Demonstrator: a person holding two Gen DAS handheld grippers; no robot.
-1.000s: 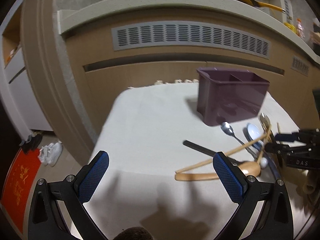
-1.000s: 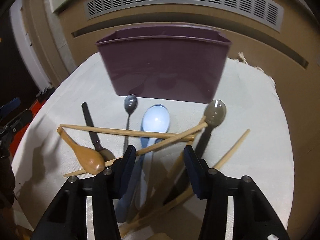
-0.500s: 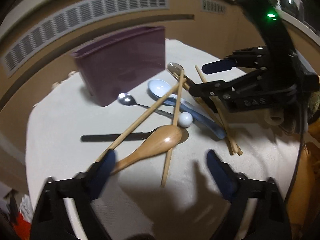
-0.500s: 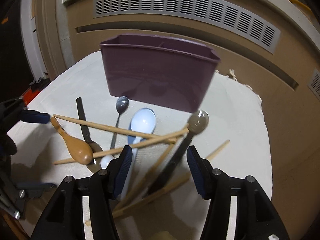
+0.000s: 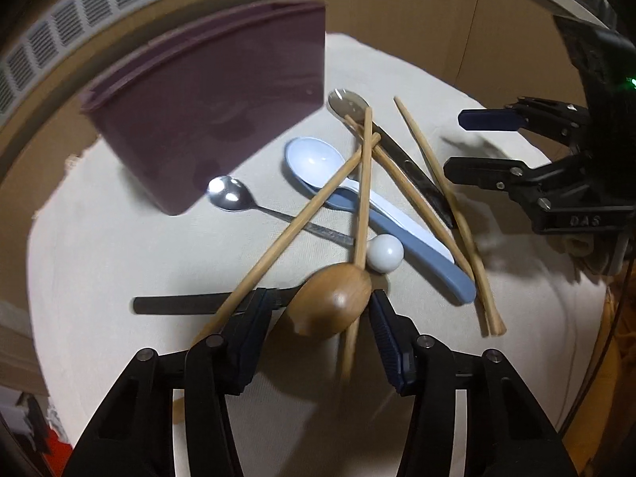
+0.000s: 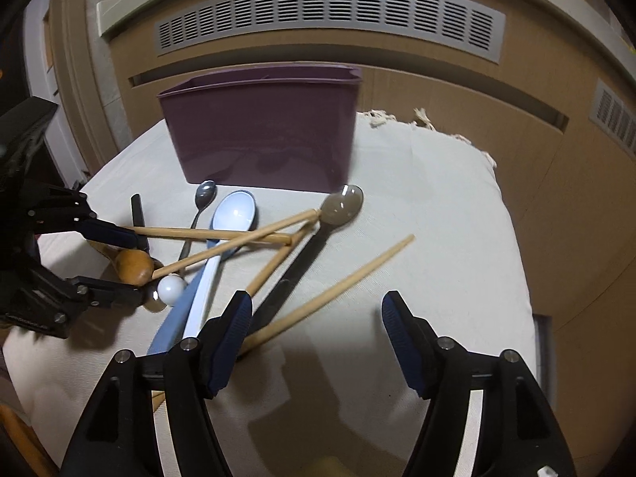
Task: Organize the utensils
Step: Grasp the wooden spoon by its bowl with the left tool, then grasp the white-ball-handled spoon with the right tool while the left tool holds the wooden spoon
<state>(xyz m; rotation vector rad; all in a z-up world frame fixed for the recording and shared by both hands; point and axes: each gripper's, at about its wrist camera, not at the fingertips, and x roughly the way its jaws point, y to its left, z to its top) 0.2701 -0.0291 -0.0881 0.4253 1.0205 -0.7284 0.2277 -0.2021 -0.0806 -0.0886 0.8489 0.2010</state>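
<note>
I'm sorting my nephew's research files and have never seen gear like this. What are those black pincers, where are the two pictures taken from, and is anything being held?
The pincers are hand-held two-finger grippers, one per hand, each with a camera looking along its fingers. So each picture is one gripper's own view, and each also catches the other gripper. A cloth-covered table holds a purple caddy and a loose pile: wooden chopsticks, a pale blue spoon, a small metal spoon and a wooden spoon. The left gripper is closing around the wooden spoon's bowl, not yet gripping it. The right gripper is opening and holds nothing.
</note>
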